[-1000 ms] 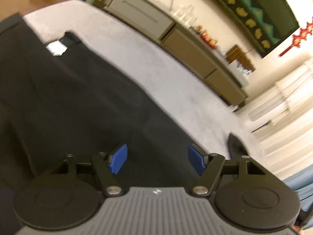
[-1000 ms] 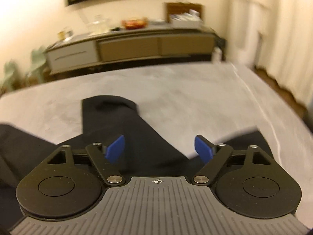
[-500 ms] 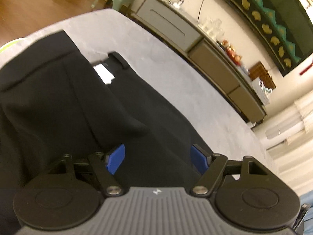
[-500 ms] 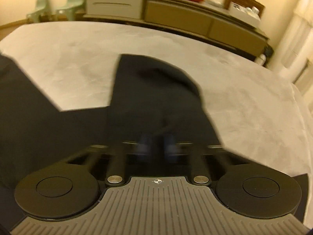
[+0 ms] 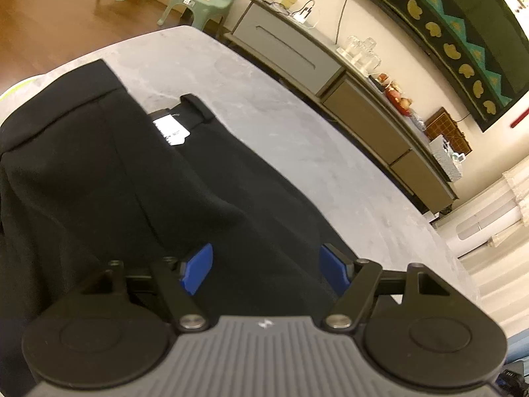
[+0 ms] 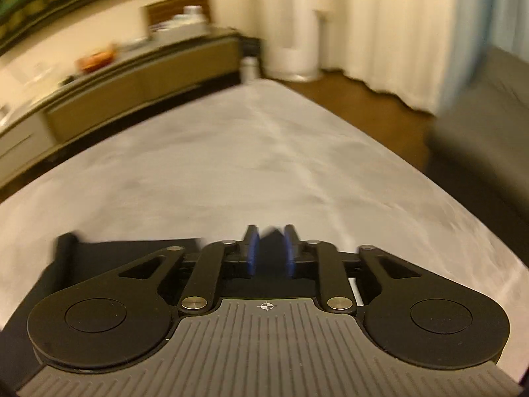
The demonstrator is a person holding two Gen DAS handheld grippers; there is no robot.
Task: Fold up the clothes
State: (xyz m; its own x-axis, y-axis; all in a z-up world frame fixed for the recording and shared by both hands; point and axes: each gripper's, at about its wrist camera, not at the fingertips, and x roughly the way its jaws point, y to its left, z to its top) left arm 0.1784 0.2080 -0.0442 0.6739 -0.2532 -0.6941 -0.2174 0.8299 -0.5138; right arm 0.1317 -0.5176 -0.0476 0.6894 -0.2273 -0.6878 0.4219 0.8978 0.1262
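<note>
Right gripper [image 6: 268, 251] pinches black trousers [image 5: 139, 178].
Left gripper [image 5: 266, 266] wide apart over my trousers on grey bed [image 5: 297, 139].

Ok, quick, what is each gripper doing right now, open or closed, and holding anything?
Left gripper: open, above the black fabric garment, holding nothing.
Right gripper: jaws closed on a fold of the black fabric garment.

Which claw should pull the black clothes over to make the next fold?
Probably the right claw: its blue pads are closed on a bit of the black fabric garment, so it can carry that part across the grey bed surface. The left claw is open above the cloth, holding nothing.
</note>
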